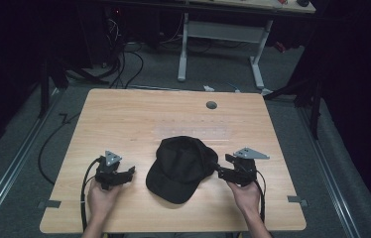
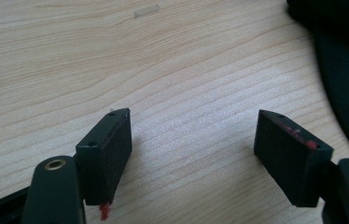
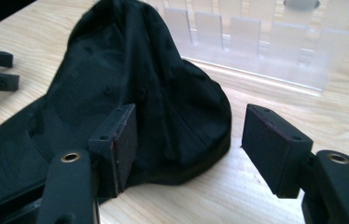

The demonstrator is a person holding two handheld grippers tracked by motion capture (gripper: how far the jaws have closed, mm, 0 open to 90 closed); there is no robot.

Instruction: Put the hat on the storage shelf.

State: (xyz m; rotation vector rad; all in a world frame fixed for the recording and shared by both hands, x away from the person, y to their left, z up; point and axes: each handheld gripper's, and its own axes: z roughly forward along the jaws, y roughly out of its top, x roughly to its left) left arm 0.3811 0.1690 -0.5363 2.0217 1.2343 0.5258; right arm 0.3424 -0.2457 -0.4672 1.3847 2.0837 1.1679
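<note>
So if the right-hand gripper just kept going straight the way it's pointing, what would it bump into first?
Most likely the black cap. The right gripper, jaws open with nothing between them, points at the cap's near edge; one jaw already overlaps it in the right gripper view, though the gap is hard to judge.

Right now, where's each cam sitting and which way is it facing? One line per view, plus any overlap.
High view: above the person's table edge, looking forward and down on the table and black cap; both forearms, left gripper, right gripper.
Left gripper view: rides the left gripper, facing bare wood past open jaws; cap at right edge.
Right gripper view: rides the right gripper, facing the cap and a clear plastic strip; jaws open.
Shared: the right gripper view catches the left gripper's jaws far off.
</note>
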